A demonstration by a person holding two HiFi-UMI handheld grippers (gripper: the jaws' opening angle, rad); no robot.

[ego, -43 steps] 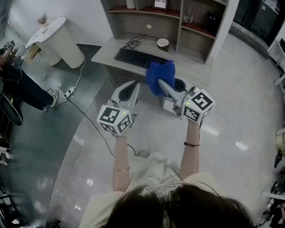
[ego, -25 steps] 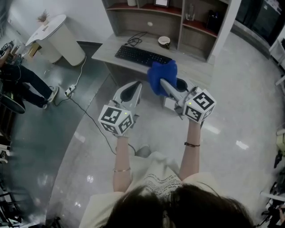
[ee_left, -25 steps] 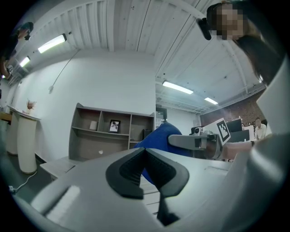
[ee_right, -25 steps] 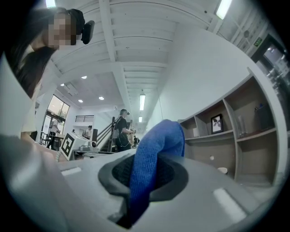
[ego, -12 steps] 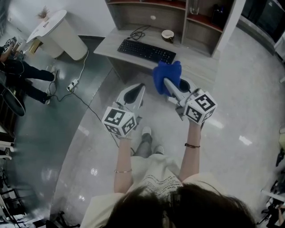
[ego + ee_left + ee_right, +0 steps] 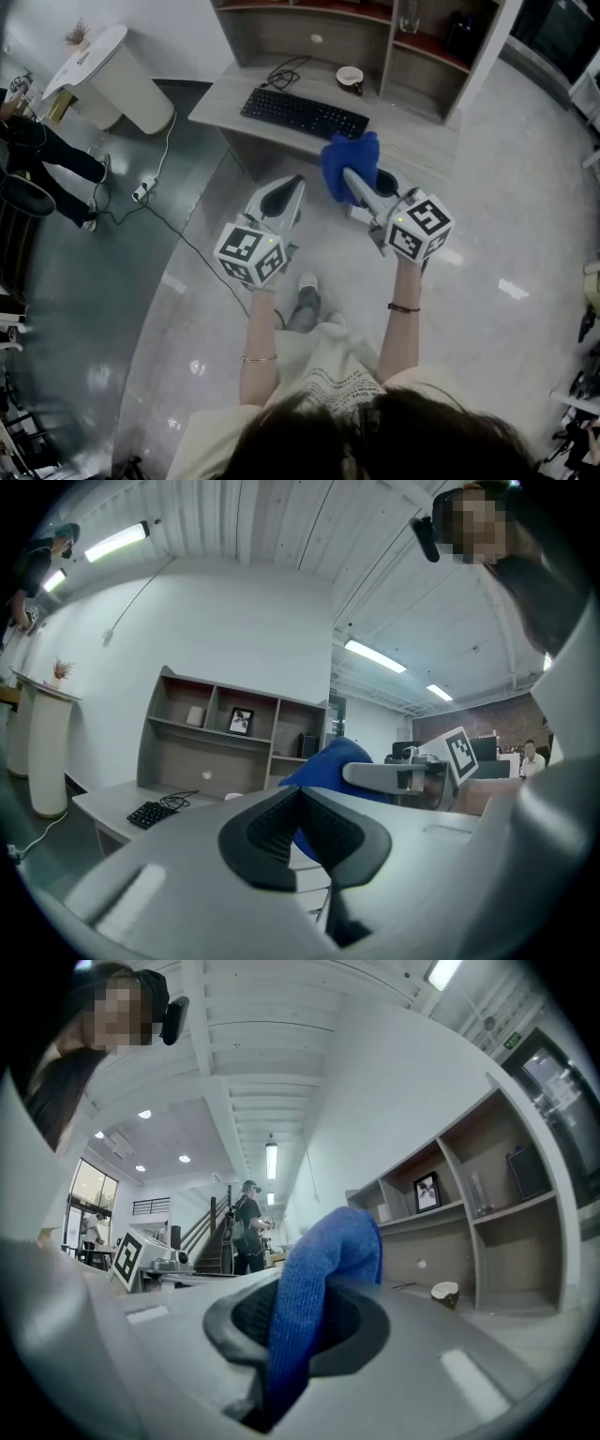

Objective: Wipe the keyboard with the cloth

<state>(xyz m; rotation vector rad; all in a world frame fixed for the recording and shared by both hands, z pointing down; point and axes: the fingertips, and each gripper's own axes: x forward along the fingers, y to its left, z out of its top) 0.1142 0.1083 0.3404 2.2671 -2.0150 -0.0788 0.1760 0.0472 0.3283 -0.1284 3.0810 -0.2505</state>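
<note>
1. An office with a glossy grey floor (image 6: 506, 187). Ahead of both my pairs of jaws stands a pale worktop (image 6: 412, 141) under open shelves (image 6: 281, 42).
2. The keyboard (image 6: 303, 113) lies flat on that worktop, well ahead of my jaws and a little left of the right pair. A cup (image 6: 350, 76) sits beyond it.
3. My right gripper (image 6: 352, 181) has its jaws clamped on the blue cloth (image 6: 349, 159), which bunches over their tips and pokes out in front.
4. My left gripper (image 6: 287, 187) has its jaws pressed together with nothing between them. It is held in the air just beside the right pair.
5. As I judge it, I am at the carrying step. The cloth is well apart from the keys, so no wiping has begun. The next move calls for closing in on the worktop and lowering my right jaws until the loose fold of cloth meets the keys. My left jaws could perhaps steady the keyboard.
6. In the head view the cloth hides my right jaw tips. A dark round thing just below them is mostly covered. I cannot tell how deep the cloth sits in the grip.
</note>
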